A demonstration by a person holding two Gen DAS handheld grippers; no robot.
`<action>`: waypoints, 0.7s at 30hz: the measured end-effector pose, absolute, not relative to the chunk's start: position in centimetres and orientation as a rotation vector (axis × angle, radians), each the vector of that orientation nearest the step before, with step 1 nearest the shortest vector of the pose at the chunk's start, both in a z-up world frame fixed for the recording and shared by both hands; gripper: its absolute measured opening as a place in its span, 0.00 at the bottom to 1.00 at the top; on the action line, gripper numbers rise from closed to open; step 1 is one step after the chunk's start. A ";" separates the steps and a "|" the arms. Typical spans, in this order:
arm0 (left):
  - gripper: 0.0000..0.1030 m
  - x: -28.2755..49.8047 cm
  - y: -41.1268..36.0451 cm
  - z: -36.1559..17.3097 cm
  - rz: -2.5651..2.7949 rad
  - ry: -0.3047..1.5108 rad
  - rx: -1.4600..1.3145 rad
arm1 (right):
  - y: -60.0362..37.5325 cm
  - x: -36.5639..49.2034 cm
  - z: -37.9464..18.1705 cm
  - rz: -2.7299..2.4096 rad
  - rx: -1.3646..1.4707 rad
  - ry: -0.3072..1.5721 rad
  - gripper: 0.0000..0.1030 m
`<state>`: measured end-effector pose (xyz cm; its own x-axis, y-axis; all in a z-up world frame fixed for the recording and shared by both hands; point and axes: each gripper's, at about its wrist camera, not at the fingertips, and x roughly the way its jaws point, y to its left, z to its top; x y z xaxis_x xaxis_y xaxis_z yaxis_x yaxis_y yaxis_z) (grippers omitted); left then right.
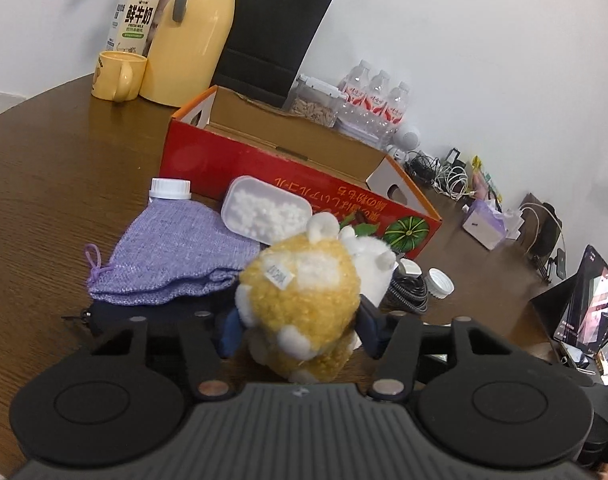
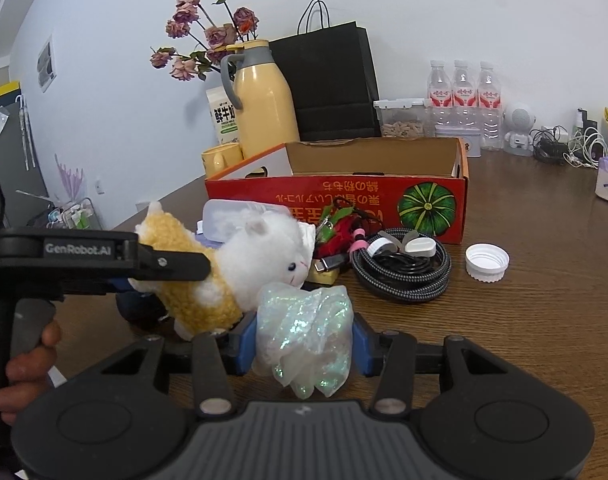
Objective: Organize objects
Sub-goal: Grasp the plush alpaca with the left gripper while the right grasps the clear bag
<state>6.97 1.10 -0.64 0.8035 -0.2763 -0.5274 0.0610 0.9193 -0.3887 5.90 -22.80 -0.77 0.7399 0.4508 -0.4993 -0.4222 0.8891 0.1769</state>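
Note:
A yellow and white plush toy (image 1: 304,280) stands on the brown table (image 1: 44,184), and my left gripper (image 1: 298,332) is shut on its body, blue pads pressing both flanks. In the right wrist view the same plush toy (image 2: 264,252) faces right, with a left gripper finger (image 2: 172,264) across its back. My right gripper (image 2: 304,344) is shut on a crumpled iridescent plastic pouch (image 2: 304,328) just in front of the toy. Behind both lies an open red cardboard box (image 2: 343,196), which is empty inside.
A purple cloth bag (image 1: 172,252), a white tub of pellets (image 1: 264,212) and a white-capped bottle (image 1: 170,188) lie before the box. A coiled cable (image 2: 403,276) and a loose white cap (image 2: 487,262) sit right. A yellow jug (image 2: 264,108), black paper bag (image 2: 327,84) and water bottles (image 2: 461,96) line the wall.

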 end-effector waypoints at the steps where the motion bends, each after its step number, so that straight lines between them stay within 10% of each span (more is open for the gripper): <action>1: 0.52 6.7 1.1 -0.5 -0.187 0.607 -0.367 | -22.8 5.9 -0.7 0.479 0.054 0.559 0.45; 21: 0.49 10.1 1.3 9.4 -0.237 0.336 -0.386 | -21.7 11.9 5.4 0.468 0.030 0.351 0.44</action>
